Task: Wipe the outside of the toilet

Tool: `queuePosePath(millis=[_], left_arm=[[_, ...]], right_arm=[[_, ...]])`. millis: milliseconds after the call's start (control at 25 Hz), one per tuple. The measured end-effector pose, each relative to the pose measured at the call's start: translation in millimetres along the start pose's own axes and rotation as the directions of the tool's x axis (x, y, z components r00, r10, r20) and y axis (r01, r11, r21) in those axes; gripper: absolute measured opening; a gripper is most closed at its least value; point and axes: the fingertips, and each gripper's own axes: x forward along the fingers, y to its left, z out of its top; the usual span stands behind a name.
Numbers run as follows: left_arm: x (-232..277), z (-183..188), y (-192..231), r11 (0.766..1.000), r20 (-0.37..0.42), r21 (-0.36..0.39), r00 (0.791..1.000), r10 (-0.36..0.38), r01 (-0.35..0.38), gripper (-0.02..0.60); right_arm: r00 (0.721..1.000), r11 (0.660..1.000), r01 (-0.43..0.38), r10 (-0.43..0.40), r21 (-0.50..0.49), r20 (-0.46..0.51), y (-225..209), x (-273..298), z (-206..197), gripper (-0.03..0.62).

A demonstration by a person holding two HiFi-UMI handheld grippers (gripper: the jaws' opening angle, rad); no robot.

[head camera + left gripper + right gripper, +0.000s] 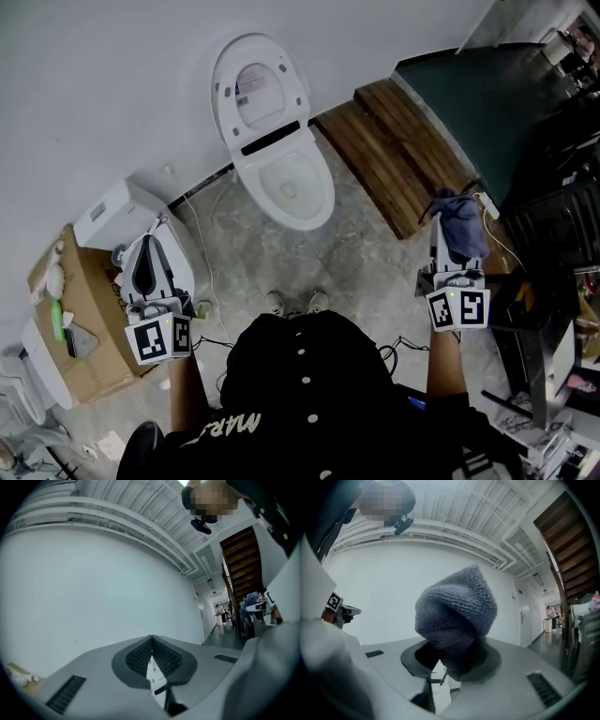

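**Toilet** (283, 183): white, standing on the grey floor (375, 281) against the white wall (94, 94). Its lid (260, 89) is raised and the bowl is open. It is straight ahead of the person's shoes (295, 302), between the two tools and well apart from both. It shows in the head view only.

**Left tool** (142, 265): held low at the person's left, over a white fixture (117, 217) beside a cardboard box (80, 319). The left gripper view has its jaws closed together, pad against pad, with nothing between them.

**Right tool** (451, 251): held at the person's right, near the end of a wooden platform (394, 155). Its jaws are clamped on a blue-grey cloth (460, 223). The right gripper view shows the looped weave of the cloth, which bunches upward out of the jaws. The head view shows it only as a soft lump.

**Surroundings, gripper views only**: both cameras look up at the wall, a ribbed ceiling (140, 508) and a wooden staircase (569, 550). A corridor runs beyond, with a distant person (551, 613) in it.
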Motion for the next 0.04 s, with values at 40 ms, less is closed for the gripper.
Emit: queuePosePath(millis=[40], left_arm=[[-0.1, -0.2, 0.1, 1.000, 0.001, 0.000, 1.000, 0.000, 0.000, 0.011]], right_arm=[[1.000, 1.000, 0.000, 0.000, -0.001, 0.000, 0.1, 0.2, -0.4, 0.114]])
